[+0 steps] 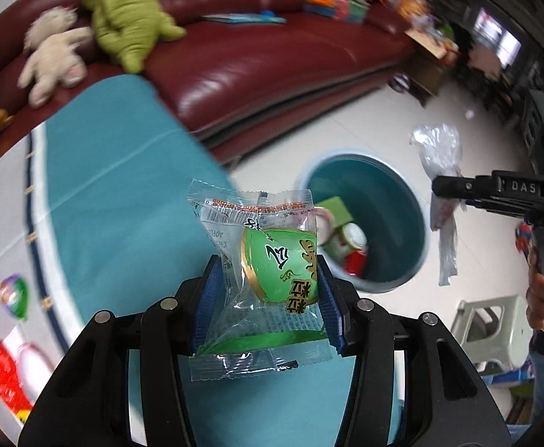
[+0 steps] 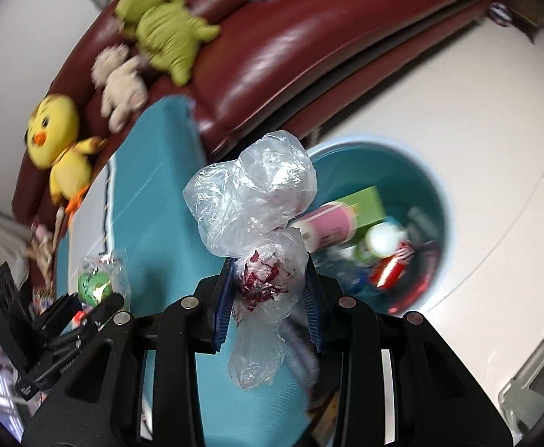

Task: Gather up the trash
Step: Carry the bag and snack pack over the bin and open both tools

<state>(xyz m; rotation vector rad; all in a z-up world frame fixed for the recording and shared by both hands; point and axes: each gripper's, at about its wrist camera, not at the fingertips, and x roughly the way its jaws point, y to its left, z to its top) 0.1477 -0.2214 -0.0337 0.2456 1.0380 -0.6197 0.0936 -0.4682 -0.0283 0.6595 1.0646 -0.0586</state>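
Observation:
My left gripper [image 1: 268,290] is shut on a clear snack wrapper with a green label [image 1: 268,260], held above the teal table edge. It also shows in the right wrist view [image 2: 97,279]. My right gripper [image 2: 268,290] is shut on a crumpled clear plastic bag with red scraps [image 2: 257,216], held in the air; it shows at the right in the left wrist view [image 1: 441,171]. A teal trash bin [image 1: 402,201] stands on the floor beyond both grippers, holding several pieces of trash. It also shows in the right wrist view [image 2: 432,193].
A teal-covered table [image 1: 115,186] lies below, with a red packet [image 1: 0,376] and a round wrapper [image 1: 13,296] at its left. A dark red sofa [image 1: 257,59] with plush toys [image 1: 130,18] stands behind. A pale green stool [image 1: 492,324] is at the right.

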